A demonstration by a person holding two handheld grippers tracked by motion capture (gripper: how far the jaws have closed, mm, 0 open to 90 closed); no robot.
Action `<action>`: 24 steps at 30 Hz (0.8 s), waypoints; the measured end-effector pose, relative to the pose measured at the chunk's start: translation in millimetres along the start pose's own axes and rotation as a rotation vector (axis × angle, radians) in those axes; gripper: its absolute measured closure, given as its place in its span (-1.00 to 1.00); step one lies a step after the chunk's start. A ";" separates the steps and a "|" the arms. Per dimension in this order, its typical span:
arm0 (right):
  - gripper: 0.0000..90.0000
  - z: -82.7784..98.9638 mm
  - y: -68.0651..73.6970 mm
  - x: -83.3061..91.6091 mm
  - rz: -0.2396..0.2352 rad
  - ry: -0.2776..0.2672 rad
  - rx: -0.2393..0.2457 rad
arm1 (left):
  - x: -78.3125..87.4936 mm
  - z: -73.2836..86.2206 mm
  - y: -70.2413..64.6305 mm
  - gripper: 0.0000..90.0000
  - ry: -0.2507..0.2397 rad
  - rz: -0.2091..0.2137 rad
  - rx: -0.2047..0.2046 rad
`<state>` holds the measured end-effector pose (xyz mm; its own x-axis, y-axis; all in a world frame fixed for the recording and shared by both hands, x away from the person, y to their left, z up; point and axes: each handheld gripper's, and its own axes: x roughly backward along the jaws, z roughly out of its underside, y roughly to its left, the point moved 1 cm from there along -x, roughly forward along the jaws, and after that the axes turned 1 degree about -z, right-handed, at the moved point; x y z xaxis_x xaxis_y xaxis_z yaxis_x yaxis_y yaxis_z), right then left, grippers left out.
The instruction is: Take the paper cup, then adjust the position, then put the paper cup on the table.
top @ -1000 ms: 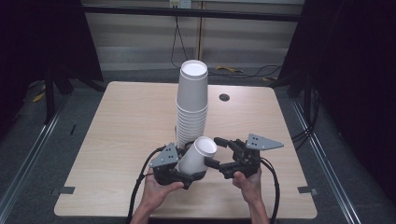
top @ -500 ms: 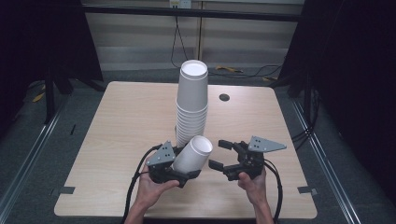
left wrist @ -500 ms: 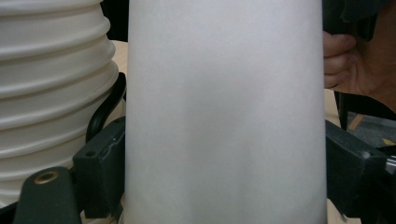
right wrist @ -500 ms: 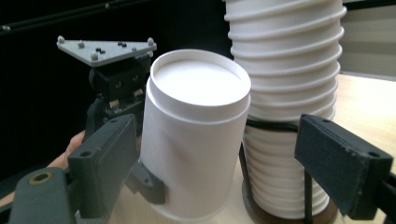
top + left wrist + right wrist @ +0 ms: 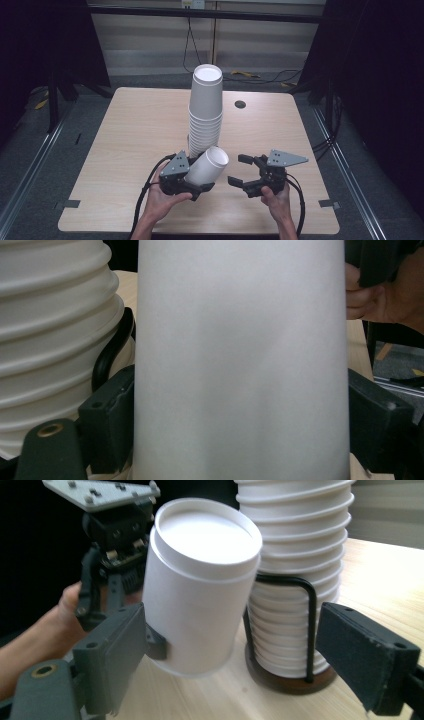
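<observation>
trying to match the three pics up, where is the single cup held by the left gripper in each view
High view: the single cup lies tilted at bottom centre, clamped in the left gripper.
Left gripper view: it spans the middle, between the jaws.
Right gripper view: upper left of centre.
Shared landmark: the cup stack beside it.

Held cup (image 5: 209, 166) lies just before the stack (image 5: 205, 112), mid-table (image 5: 125, 130)

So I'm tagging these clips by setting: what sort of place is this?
Probably a lab or recording rig, not a home: a bare wooden table fenced by black curtains, cables along the back wall, and a person working hand-held grippers beside a cup stack.
</observation>
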<state>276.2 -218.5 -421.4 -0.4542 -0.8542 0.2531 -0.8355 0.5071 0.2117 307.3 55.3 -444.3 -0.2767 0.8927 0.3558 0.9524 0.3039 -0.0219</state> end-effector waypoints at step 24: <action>-0.68 4.6 -6.5 -2.8 0.005 0.192 0.080 | -11.7 -5.4 2.1 -0.65 0.190 0.015 -0.092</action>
<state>281.5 -219.9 -427.8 -0.3972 -0.8102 0.4311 -0.8590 0.4936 0.1362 313.3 43.7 -443.4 -0.2411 0.8155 0.5261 0.9664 0.2513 0.0534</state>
